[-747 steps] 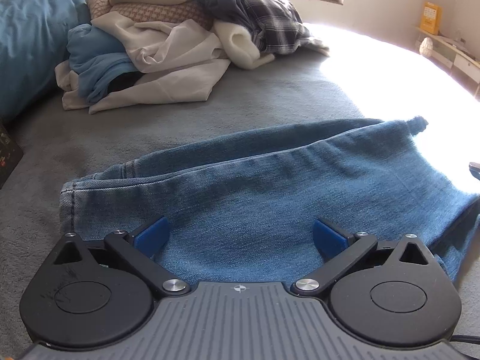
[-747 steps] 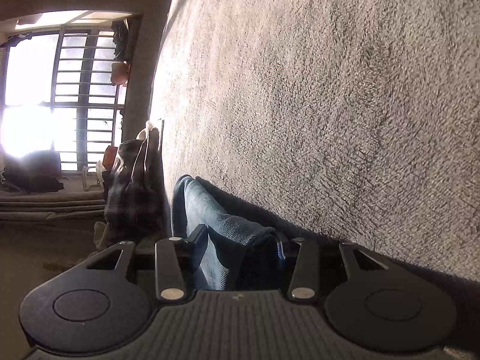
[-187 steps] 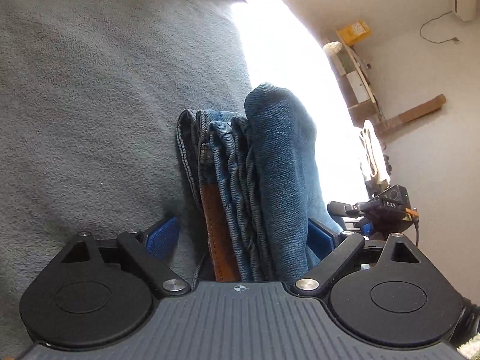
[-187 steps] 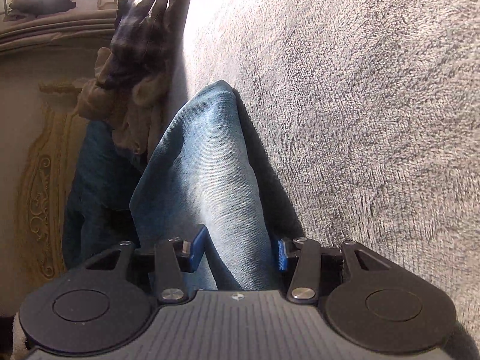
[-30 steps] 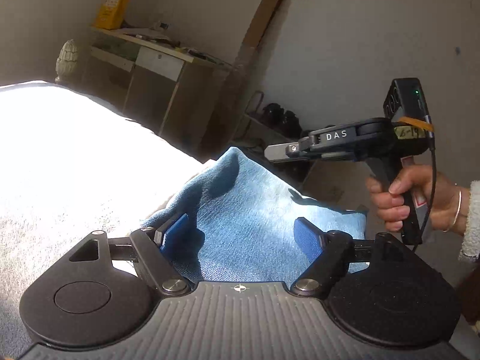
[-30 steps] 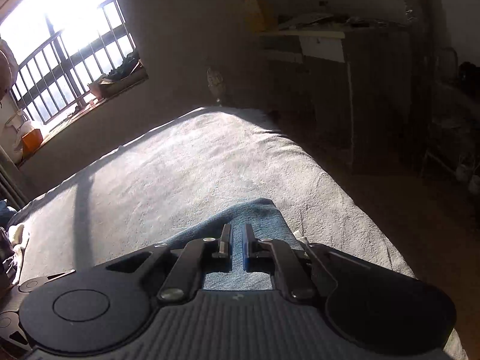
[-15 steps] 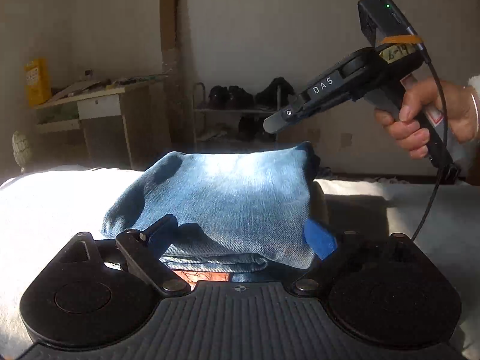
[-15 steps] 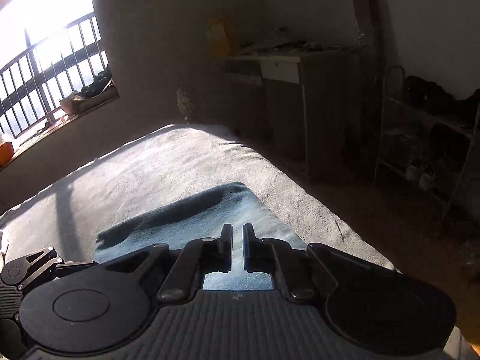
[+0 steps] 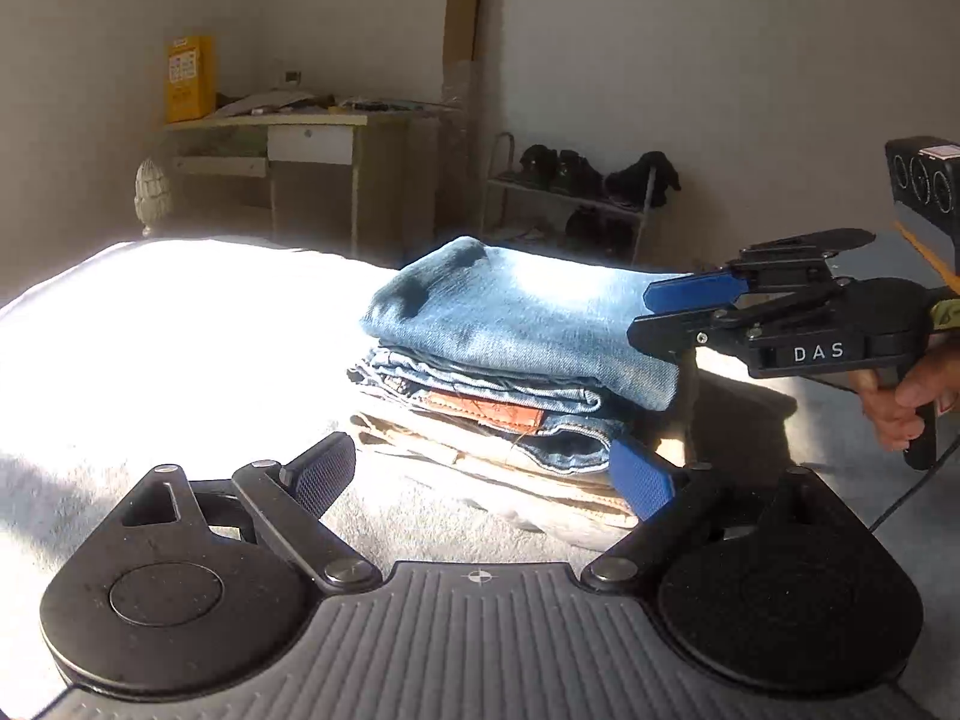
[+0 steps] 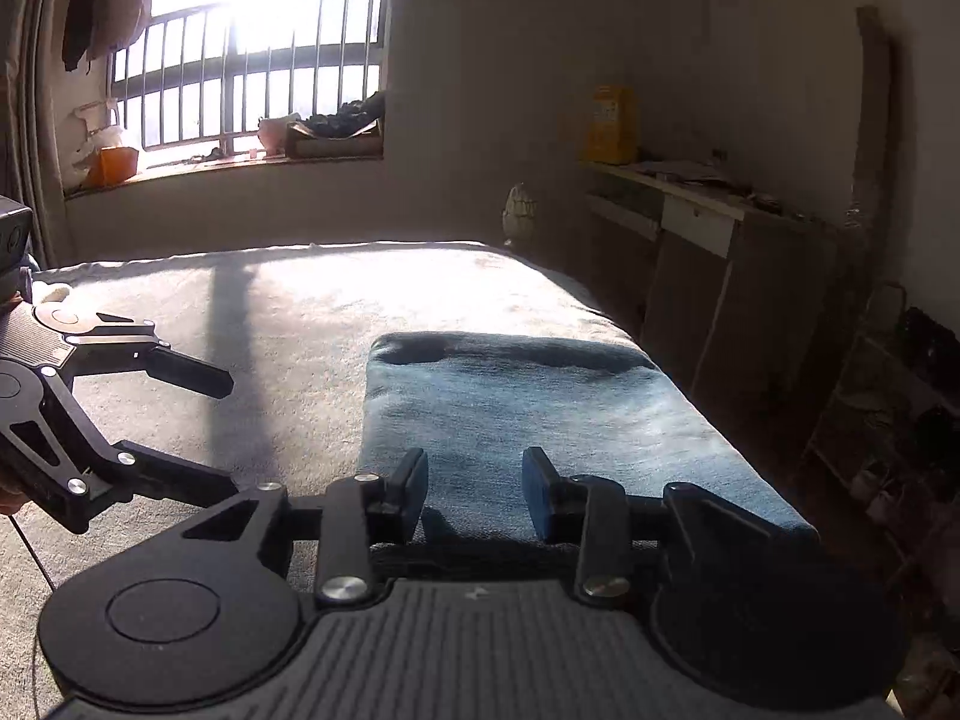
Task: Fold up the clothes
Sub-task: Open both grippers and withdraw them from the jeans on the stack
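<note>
The folded blue jeans [image 9: 516, 318] lie on top of a folded beige garment [image 9: 480, 468], stacked on the grey bed near its far edge. My left gripper [image 9: 480, 474] is open and sits just short of the stack, touching nothing. My right gripper [image 9: 690, 306], held by a hand, hovers at the right end of the jeans, level with their top. In the right wrist view the right gripper [image 10: 474, 495] is open over the jeans [image 10: 540, 408] with nothing between its fingers. The left gripper [image 10: 180, 420] stands open to the left of the stack.
The grey bed cover [image 10: 288, 312] stretches left of the stack, partly in bright sun. Beyond the bed edge stand a desk [image 9: 312, 144] with a yellow box [image 9: 189, 78] and a shoe rack [image 9: 576, 192]. A barred window [image 10: 252, 72] is at the back.
My left gripper has let go of the jeans and drawn back from the stack. My right gripper has opened and come down beside the top of the jeans.
</note>
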`<move>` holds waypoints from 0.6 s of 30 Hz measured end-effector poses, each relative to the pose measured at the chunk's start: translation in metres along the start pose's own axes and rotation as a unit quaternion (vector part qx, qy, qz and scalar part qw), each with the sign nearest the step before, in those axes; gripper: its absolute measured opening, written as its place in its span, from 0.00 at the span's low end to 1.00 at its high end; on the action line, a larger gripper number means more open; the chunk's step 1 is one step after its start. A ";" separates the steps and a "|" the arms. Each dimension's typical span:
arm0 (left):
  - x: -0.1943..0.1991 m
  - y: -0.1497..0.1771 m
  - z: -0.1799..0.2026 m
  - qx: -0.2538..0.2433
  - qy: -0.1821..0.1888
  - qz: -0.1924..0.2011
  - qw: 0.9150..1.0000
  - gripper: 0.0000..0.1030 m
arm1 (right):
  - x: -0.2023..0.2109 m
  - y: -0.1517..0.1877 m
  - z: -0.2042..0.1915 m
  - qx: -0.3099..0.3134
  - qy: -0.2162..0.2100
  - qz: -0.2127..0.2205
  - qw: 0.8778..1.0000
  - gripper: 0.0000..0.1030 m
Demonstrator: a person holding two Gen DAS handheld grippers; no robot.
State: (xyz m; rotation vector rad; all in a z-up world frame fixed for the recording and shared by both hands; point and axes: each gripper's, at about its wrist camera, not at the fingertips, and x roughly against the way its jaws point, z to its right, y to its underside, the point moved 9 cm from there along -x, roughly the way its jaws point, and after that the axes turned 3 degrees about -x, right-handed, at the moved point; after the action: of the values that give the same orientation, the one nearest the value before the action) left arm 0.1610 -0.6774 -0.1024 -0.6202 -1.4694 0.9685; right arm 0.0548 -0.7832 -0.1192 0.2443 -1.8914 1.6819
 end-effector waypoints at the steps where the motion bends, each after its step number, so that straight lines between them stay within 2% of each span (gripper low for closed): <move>1: 0.003 0.001 -0.004 0.009 -0.010 -0.003 1.000 0.90 | -0.002 0.003 -0.007 -0.017 -0.007 -0.002 1.000 0.39; 3: 0.014 0.000 -0.012 0.036 -0.031 -0.003 0.999 0.90 | -0.005 0.008 -0.022 -0.050 -0.020 -0.007 0.999 0.39; 6: 0.041 -0.007 -0.016 0.079 -0.044 0.008 0.996 0.90 | 0.032 0.006 -0.041 -0.106 -0.071 0.033 0.991 0.40; 7: 0.050 -0.010 -0.011 0.080 -0.046 0.012 0.996 0.91 | 0.048 0.008 -0.044 -0.123 -0.080 0.041 0.988 0.41; 10: 0.078 -0.022 0.013 0.065 -0.052 0.022 0.996 0.94 | 0.085 0.023 -0.045 -0.159 -0.074 0.028 0.984 0.43; 13: 0.105 -0.034 0.038 0.050 -0.058 0.032 0.997 0.99 | 0.120 0.041 -0.038 -0.214 -0.055 -0.003 0.975 0.46; 15: 0.119 -0.040 0.059 0.043 -0.053 0.036 0.997 0.99 | 0.146 0.050 -0.036 -0.237 -0.038 -0.009 0.971 0.48; 17: 0.128 -0.046 0.082 0.047 -0.045 0.034 0.997 1.00 | 0.170 0.057 -0.035 -0.251 -0.013 -0.007 0.968 0.59; 18: 0.130 -0.048 0.092 0.051 -0.040 0.030 0.997 1.00 | 0.179 0.061 -0.034 -0.260 0.001 -0.009 0.966 0.71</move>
State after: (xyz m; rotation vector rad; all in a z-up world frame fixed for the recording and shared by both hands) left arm 0.0597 -0.6123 0.0123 -0.5589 -1.4685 1.1193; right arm -0.1102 -0.6958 -0.0737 0.0463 -2.2377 1.1138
